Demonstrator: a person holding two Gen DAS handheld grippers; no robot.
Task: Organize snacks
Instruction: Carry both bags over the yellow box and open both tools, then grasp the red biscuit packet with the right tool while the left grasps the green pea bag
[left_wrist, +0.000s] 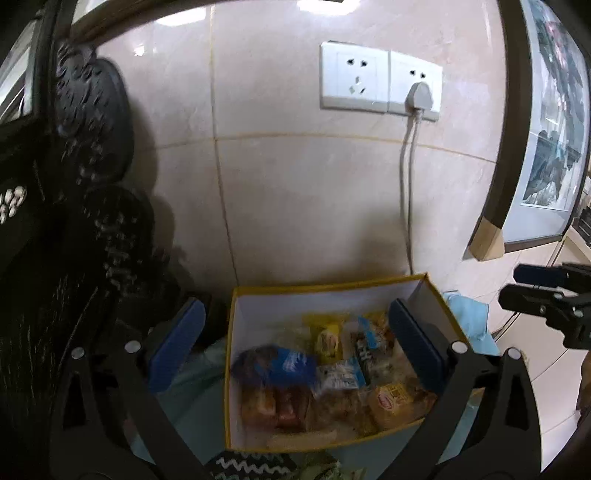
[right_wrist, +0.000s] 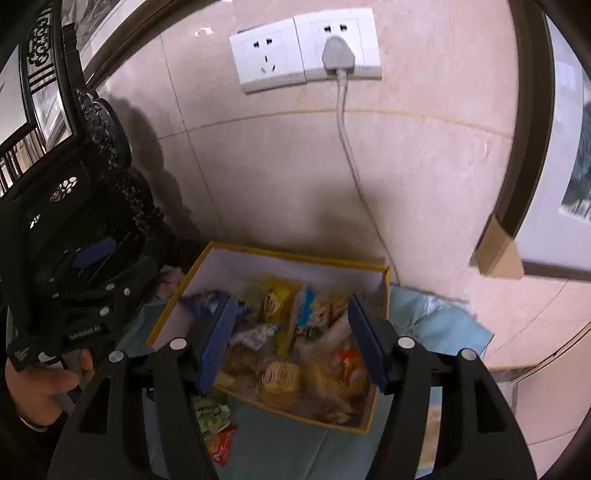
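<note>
Yellow-rimmed box (right_wrist: 207, 291) on the blue cloth (right_wrist: 443, 325) by the tiled wall, crowded with wrapped snacks (right_wrist: 280, 373): blue packet (left_wrist: 284, 363), yellow packet (left_wrist: 327, 339). Two packets (right_wrist: 216, 424) lie outside on the cloth. Left gripper (left_wrist: 295, 341) and right gripper (right_wrist: 291, 343) both spread wide, holding nothing

snacks (left_wrist: 325, 373) in box (left_wrist: 321, 286) | box on cloth (right_wrist: 439, 325) (wall behind)
</note>
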